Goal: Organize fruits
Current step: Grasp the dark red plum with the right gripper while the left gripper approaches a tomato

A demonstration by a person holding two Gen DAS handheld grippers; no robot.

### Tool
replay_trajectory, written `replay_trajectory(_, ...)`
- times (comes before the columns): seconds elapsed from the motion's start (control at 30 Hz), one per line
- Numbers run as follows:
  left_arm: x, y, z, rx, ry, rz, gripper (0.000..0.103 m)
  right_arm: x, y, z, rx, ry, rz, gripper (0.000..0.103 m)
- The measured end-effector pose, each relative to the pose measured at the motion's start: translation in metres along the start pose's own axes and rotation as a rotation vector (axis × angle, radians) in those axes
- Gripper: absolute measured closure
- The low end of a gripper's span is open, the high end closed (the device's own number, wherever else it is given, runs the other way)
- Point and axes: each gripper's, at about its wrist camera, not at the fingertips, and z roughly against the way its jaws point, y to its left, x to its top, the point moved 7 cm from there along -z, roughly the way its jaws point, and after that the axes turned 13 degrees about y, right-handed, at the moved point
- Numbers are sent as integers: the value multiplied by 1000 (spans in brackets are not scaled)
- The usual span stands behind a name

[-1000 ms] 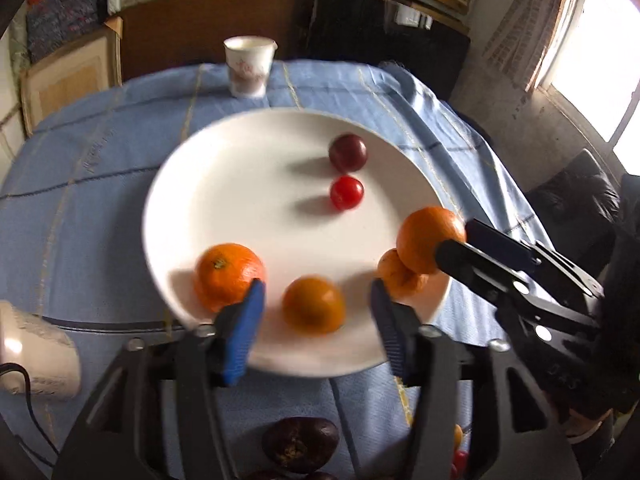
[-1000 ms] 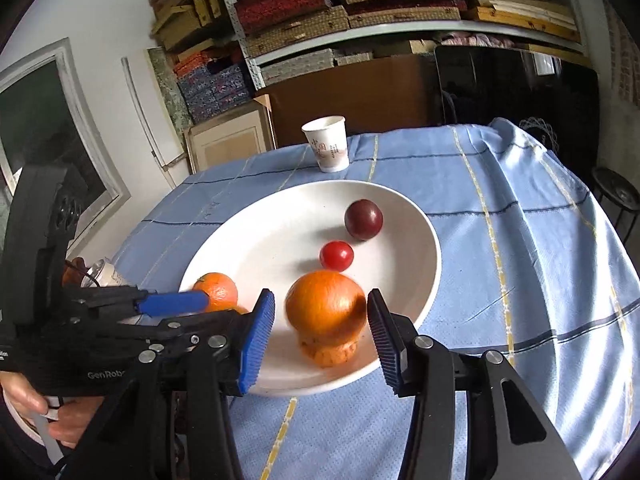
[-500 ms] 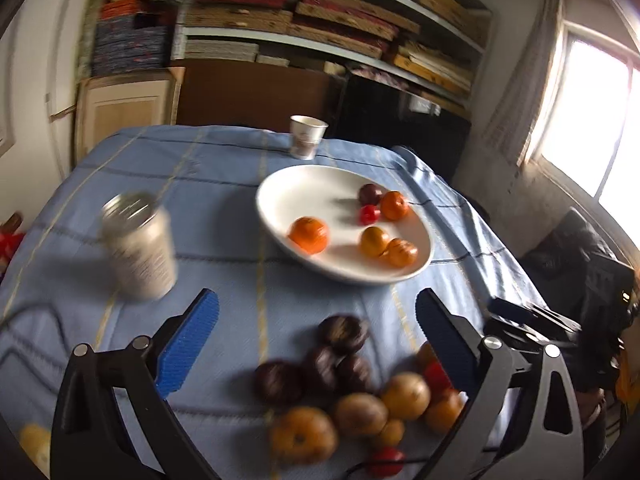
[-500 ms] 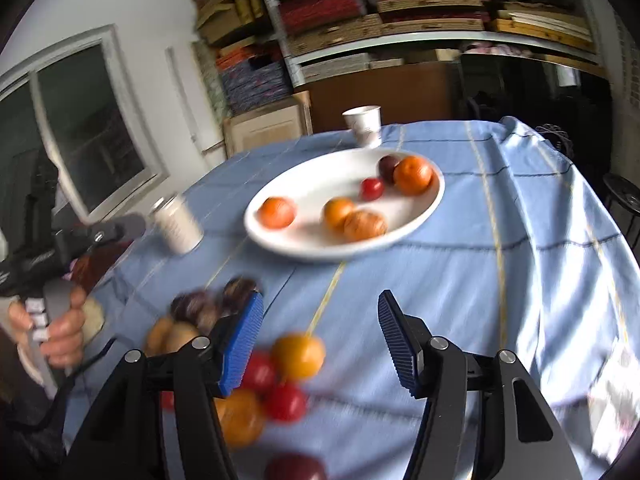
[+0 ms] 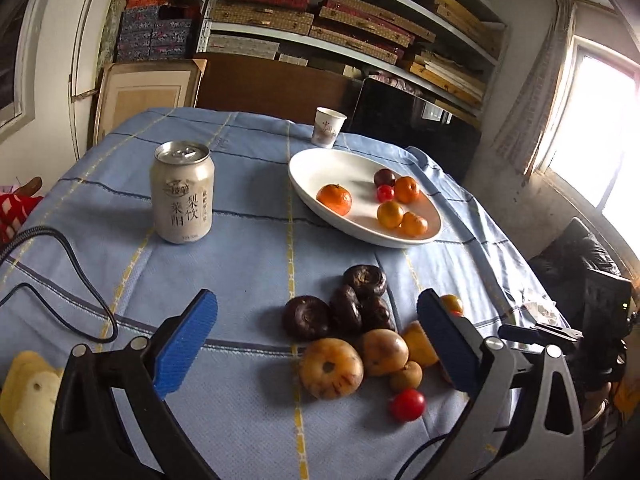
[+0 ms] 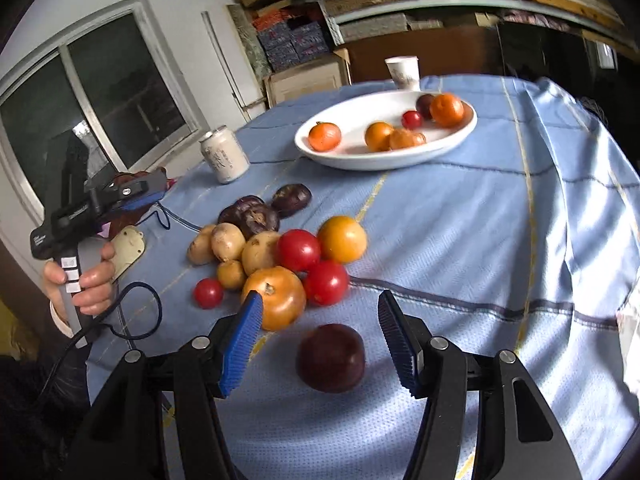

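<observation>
A white plate [image 5: 320, 160] [image 6: 360, 160] holds several oranges, a small red tomato [image 6: 412, 119] and a dark plum [image 5: 384, 177]. Nearer, a pile of loose fruit lies on the blue cloth: dark brown fruits [image 5: 306, 317], tan fruits [image 5: 331, 368], red tomatoes [image 6: 297, 249] and an orange-yellow one [image 6: 276, 296]. My left gripper [image 5: 316, 312] is open wide over this pile and holds nothing. My right gripper [image 6: 320, 304] is open. A dark red plum [image 6: 331, 358] lies on the cloth between its fingers, untouched by the pads.
A drink can [image 5: 182, 192] [image 6: 224, 160] stands left of the plate, and a paper cup [image 5: 328, 127] stands behind it. A black cable [image 5: 72, 272] loops over the cloth at the left, near a cream object [image 6: 126, 246]. Shelves stand beyond the table.
Both grippers have drawn back from the plate to the loose fruit pile. The right one has left its orange on the plate, and both jaws stand wider.
</observation>
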Motion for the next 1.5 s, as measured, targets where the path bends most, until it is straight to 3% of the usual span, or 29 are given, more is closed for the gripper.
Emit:
replay_trajectory(0.1,-3,4,0,34,-2,0,5,-4,-1,-9,-25,51,-4,42)
replay_trajectory(0.4,-7,5,-5,40,15,4,5,-9,-3,-17,-64,110,8,42)
replay_trajectory(0.7,-9,7,-11,64,35,3,5,-10,-1,-17,-82,113,24,43)
replay_trajectory(0.97,-11,10,-13,83,44,4,5,-11,-3,-16,-111,114,26,52)
replay_trajectory(1.1,-16,12,-16,93,57,0,5,-11,2,-14,-85,106,50,66)
replay_trajectory(1.17,-18,9,-17,86,68,-19,5,-10,0,-12,-75,96,40,66)
replay_trajectory(1.4,-34,-16,-19,60,90,-153,6,-7,-10,-5,97,50,-72,66)
replay_trajectory(1.5,-37,-21,-23,46,113,-172,21,-8,-17,-8,116,64,-123,66)
